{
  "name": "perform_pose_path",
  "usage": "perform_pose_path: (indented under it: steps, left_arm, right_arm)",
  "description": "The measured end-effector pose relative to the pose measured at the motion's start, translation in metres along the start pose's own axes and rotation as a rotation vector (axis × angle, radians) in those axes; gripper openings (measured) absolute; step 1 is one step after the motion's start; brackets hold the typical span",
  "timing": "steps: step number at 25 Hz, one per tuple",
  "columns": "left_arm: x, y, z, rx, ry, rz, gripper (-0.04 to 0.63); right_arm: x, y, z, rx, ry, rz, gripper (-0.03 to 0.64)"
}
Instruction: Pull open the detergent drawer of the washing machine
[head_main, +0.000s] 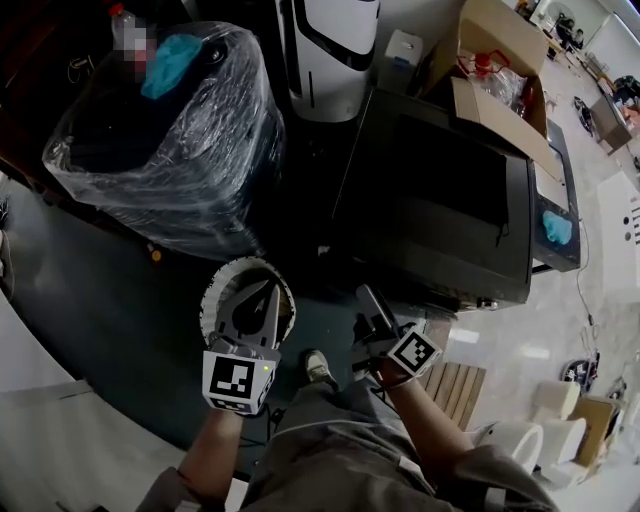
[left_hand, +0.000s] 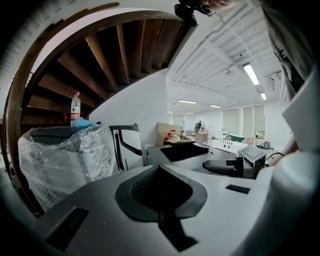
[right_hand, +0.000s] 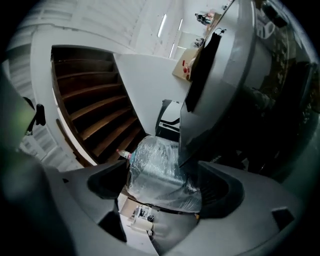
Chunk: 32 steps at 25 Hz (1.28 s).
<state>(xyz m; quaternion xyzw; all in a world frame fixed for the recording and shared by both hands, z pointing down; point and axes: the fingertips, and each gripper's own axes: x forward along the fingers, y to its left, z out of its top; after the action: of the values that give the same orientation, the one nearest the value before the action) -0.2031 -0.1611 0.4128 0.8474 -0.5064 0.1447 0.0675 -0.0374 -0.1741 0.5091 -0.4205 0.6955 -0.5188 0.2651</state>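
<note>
The washing machine is a dark box with a black top, standing ahead and to the right in the head view; I cannot make out its detergent drawer. My left gripper hangs low in front of me, left of the machine, its jaws pressed together with nothing between them. My right gripper is rolled onto its side near the machine's front corner. Its jaws stand wide apart and empty; between them I see the wrapped bundle. The machine's grey side fills that view's right.
A large plastic-wrapped bundle with a bottle and blue cloth on top stands at the left. A white appliance and an open cardboard box sit behind the machine. A wooden staircase rises at the left. A slatted pallet lies by my right.
</note>
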Motion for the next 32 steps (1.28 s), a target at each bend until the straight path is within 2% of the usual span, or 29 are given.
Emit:
perform_pose_path:
  steps: [14, 23, 32]
  left_arm:
    - [0.050, 0.006, -0.076, -0.077, 0.078, -0.027, 0.017]
    - [0.073, 0.006, -0.111, -0.111, 0.115, -0.023, 0.017]
    - [0.087, 0.008, -0.131, -0.124, 0.146, -0.016, 0.017]
  right_arm:
    - [0.027, -0.107, -0.014, 0.145, -0.119, -0.043, 0.423]
    - [0.041, -0.127, -0.008, 0.149, -0.149, 0.026, 0.443]
    - [0.051, -0.135, 0.002, 0.164, -0.181, 0.034, 0.448]
